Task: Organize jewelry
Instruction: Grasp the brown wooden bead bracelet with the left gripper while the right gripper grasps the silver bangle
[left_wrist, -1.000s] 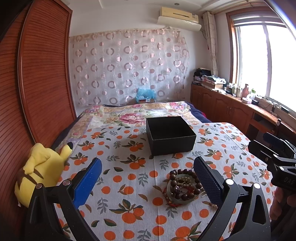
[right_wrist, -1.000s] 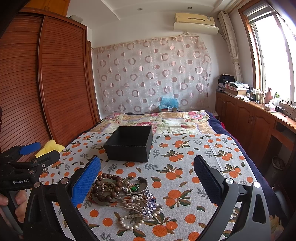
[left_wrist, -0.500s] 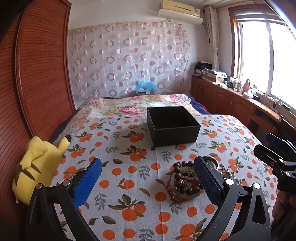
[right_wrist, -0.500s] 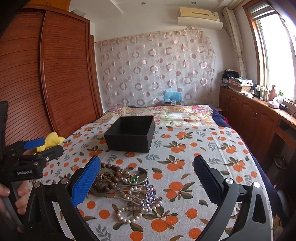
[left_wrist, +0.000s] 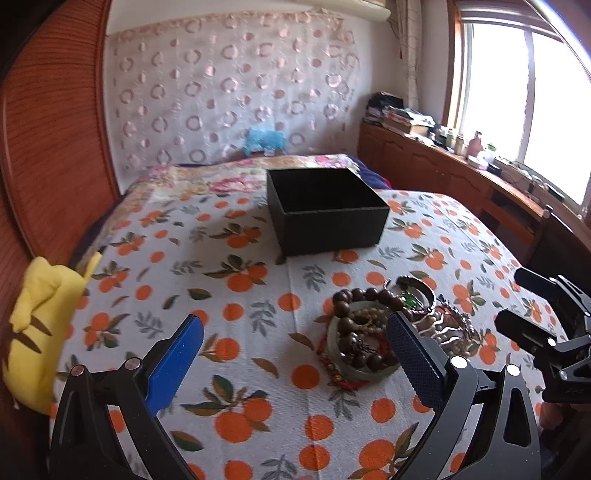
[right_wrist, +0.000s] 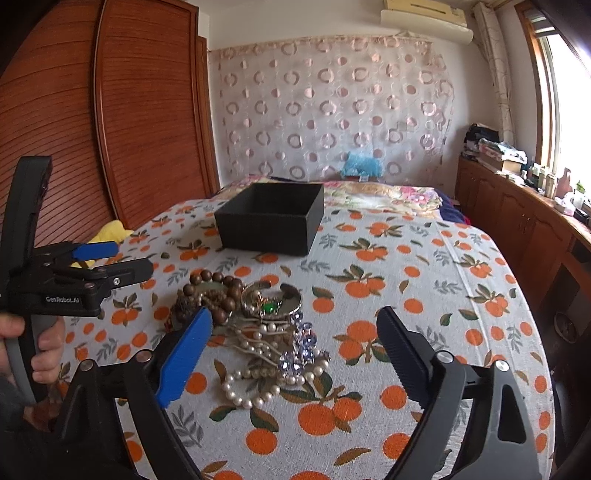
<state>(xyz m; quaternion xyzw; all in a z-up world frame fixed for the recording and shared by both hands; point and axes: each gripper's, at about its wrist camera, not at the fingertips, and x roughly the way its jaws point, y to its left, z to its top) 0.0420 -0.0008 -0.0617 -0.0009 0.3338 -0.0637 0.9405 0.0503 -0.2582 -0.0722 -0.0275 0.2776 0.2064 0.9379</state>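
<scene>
1. Jewelry heap (right_wrist: 255, 321): wooden beads, a green-stoned bangle, a pearl strand and crystal pieces lie tangled together on the orange-print bedspread (right_wrist: 424, 295), lower centre of the right wrist view. Nothing is sorted yet.
2. Black box (right_wrist: 271, 218): open-topped and apparently empty, it stands just beyond the heap toward the upper centre, probably set there as the receptacle.
3. Right tongs (right_wrist: 293, 345): released, with jaws that have just been closing a little. The pearl strand and crystals show between them, untouched, which suggests an approach to this near edge of the heap.
4. Left tongs (left_wrist: 295, 360): released and empty. In the left wrist view the wooden bead bracelet (left_wrist: 360, 332) sits beside the right-hand finger, so the aim looks offset toward bare cloth.
5. Yellow plush toy (left_wrist: 40, 325): at the left edge, well apart.
</scene>
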